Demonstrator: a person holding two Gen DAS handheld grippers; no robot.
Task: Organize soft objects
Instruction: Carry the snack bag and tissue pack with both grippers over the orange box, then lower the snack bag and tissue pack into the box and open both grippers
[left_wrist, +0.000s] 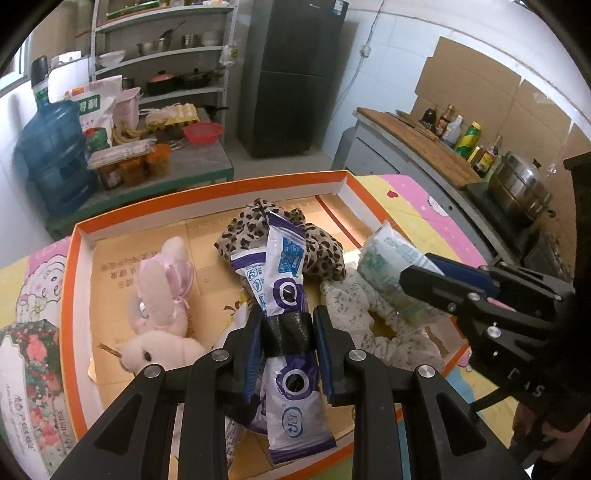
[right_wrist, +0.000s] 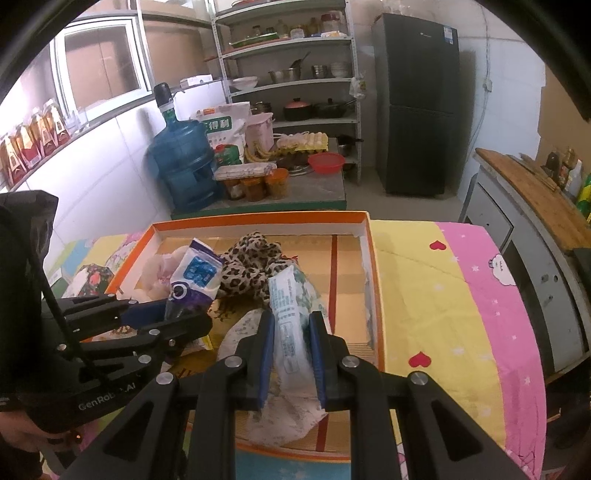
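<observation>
"GenRob" is printed on the left tongs (right_wrist: 192, 325), clamping a purple packet (right_wrist: 195, 277).

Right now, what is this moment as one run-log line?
left gripper: shut on purple-white packet | right gripper: shut on green-white tissue pack | both over orange box | plush bunny inside

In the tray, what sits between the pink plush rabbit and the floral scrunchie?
The purple-and-white packet, held in the left gripper, lies between the plush rabbit and the floral scrunchie. The left wrist view shows it.
</observation>
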